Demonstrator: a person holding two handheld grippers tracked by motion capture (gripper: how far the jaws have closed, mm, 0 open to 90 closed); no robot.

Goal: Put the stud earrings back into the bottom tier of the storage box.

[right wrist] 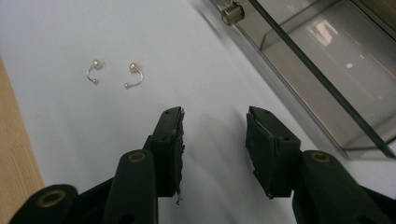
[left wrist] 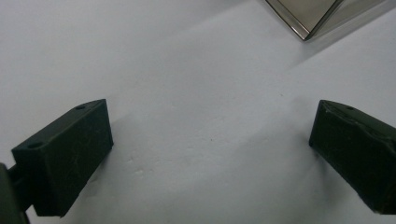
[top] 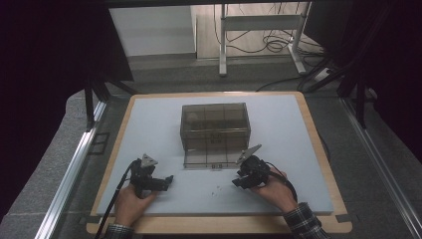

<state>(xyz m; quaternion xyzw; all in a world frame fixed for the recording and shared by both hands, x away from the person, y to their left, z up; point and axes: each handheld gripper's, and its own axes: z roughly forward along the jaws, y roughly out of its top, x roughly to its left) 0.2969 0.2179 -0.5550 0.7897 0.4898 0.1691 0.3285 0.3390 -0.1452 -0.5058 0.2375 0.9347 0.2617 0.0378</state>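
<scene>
Approaching the two earrings [right wrist: 114, 73] beside the box [top: 215, 127]: your right gripper [right wrist: 215, 122] is standing released, half-narrowed; your left gripper [left wrist: 210, 135] is resting wide, released. Be centring one earring between the pads.

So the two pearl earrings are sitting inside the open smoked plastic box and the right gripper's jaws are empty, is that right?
Not quite. The two pearl earrings lie on the white mat outside the smoked plastic box, as the right gripper view shows. The right gripper does have nothing between its jaws.
</scene>
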